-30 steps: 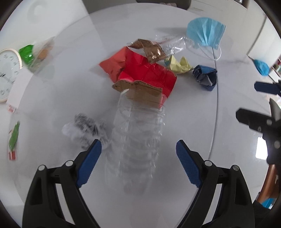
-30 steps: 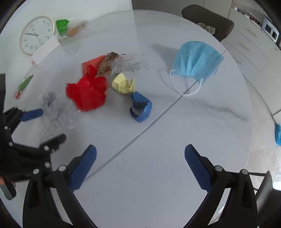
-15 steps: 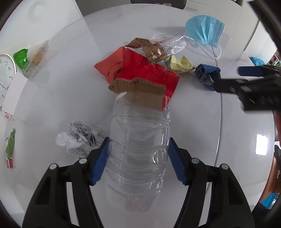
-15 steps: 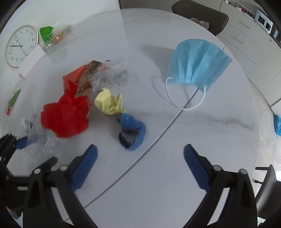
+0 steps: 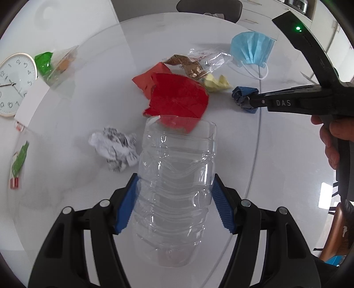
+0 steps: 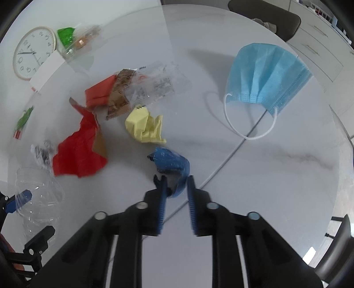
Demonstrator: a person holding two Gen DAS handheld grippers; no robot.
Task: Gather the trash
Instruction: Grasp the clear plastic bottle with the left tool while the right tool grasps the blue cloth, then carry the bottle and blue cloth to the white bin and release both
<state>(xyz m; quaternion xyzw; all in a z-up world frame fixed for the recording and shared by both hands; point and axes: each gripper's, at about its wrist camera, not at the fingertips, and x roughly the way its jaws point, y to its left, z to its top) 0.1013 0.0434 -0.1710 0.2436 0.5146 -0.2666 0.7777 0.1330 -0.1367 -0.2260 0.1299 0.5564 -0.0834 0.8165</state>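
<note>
My left gripper (image 5: 174,190) is shut on a clear crushed plastic bottle (image 5: 177,177), its blue pads pressing both sides. The bottle also shows at the lower left of the right wrist view (image 6: 37,195). My right gripper (image 6: 176,183) is shut on a crumpled blue paper (image 6: 171,164) on the white round table (image 6: 265,177); in the left wrist view it pinches that paper (image 5: 243,94). Red paper (image 5: 177,97), yellow paper (image 6: 145,126), a brown-and-clear wrapper (image 6: 141,90), a crumpled printed paper (image 5: 115,148) and a blue face mask (image 6: 265,75) lie on the table.
A wall clock (image 6: 31,53) and a white card lie at the far left beside a clear bag with green and orange contents (image 6: 75,42). A small green-and-red packet (image 5: 18,164) is near the left edge. A dark chair (image 6: 265,15) stands behind the table.
My left gripper closed on the bottle and lifted it slightly. My right gripper moved forward to the blue paper and closed on it.
</note>
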